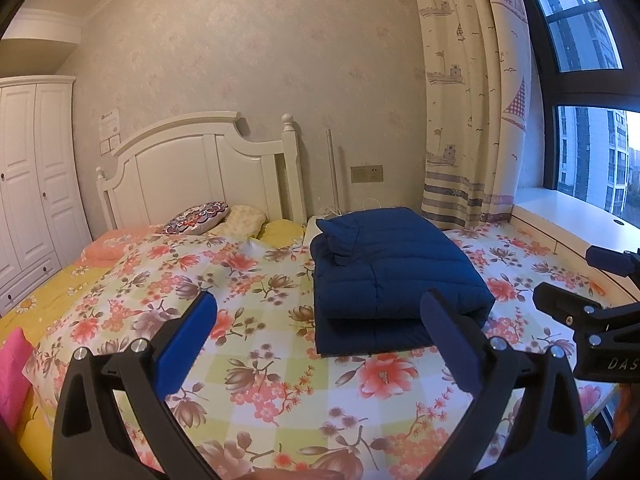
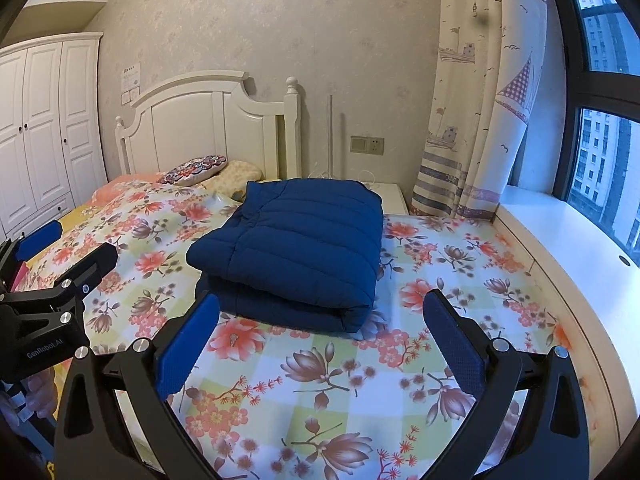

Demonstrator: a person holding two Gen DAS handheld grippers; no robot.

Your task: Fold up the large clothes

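A navy quilted down jacket lies folded into a thick rectangular bundle on the floral bedspread. My left gripper hovers open above the bedspread, just short of the bundle's near edge and a little to its left, with nothing between its blue pads. My right gripper is also open and empty, held in front of the bundle's near edge. Each gripper shows at the side of the other's view: the right one and the left one.
A white headboard and several pillows stand at the far end of the bed. A white wardrobe is at the left. A curtain, window and white sill run along the right.
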